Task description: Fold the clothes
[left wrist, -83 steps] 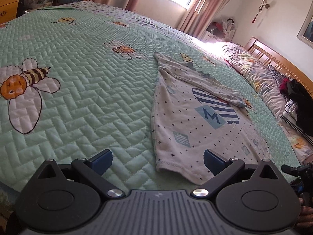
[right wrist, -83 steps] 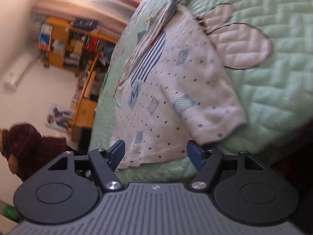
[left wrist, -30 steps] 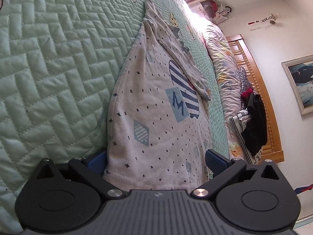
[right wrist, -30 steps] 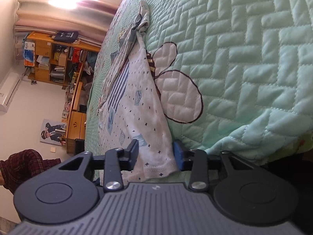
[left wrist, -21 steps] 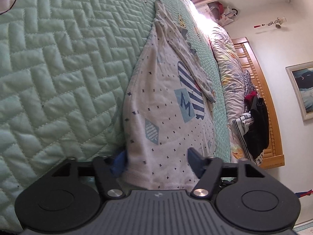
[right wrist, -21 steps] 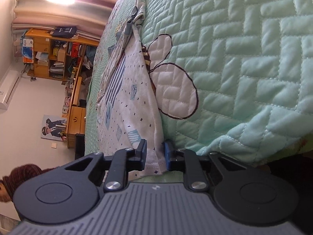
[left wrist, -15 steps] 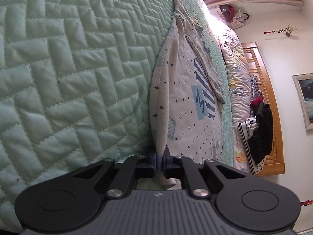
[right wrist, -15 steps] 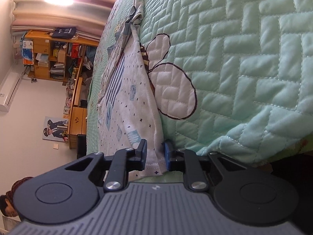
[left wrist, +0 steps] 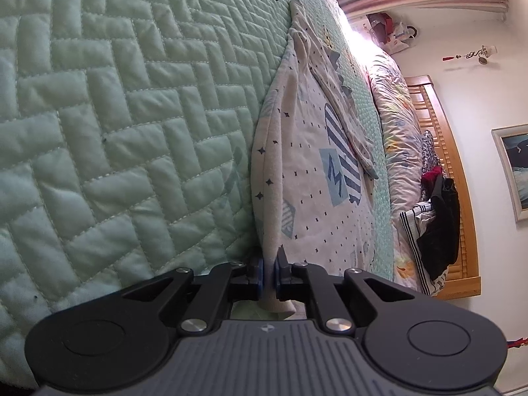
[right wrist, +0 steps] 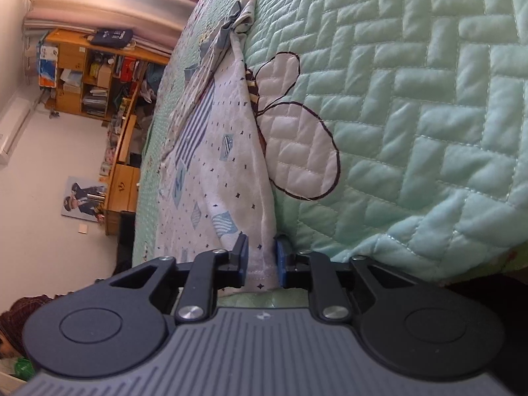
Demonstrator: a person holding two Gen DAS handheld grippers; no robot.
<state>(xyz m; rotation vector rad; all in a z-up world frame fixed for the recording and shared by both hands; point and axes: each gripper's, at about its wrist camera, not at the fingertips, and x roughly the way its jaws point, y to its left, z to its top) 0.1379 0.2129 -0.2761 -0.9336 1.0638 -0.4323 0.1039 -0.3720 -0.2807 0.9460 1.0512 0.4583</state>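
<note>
A white long-sleeved top (left wrist: 310, 171) with small dark stars and a blue striped "M" print lies flat on the green quilted bedspread (left wrist: 115, 115), one sleeve folded across its front. My left gripper (left wrist: 270, 264) is shut on the near left corner of its hem, and the cloth bunches into a ridge above the blue pads. In the right wrist view the same top (right wrist: 217, 171) runs away from me. My right gripper (right wrist: 260, 250) is shut on the near right corner of the hem at the edge of the bed (right wrist: 412, 99).
A floral duvet (left wrist: 392, 105) and a pile of dark and striped clothes (left wrist: 439, 217) lie along the wooden headboard (left wrist: 442, 151). A crowded wooden bookshelf (right wrist: 92, 72) stands across the room. A person's plaid sleeve (right wrist: 13, 323) shows at the lower left.
Both grippers went from open around the hem to shut on it. The left one closed first, pulling its corner of the cloth into a ridge.
</note>
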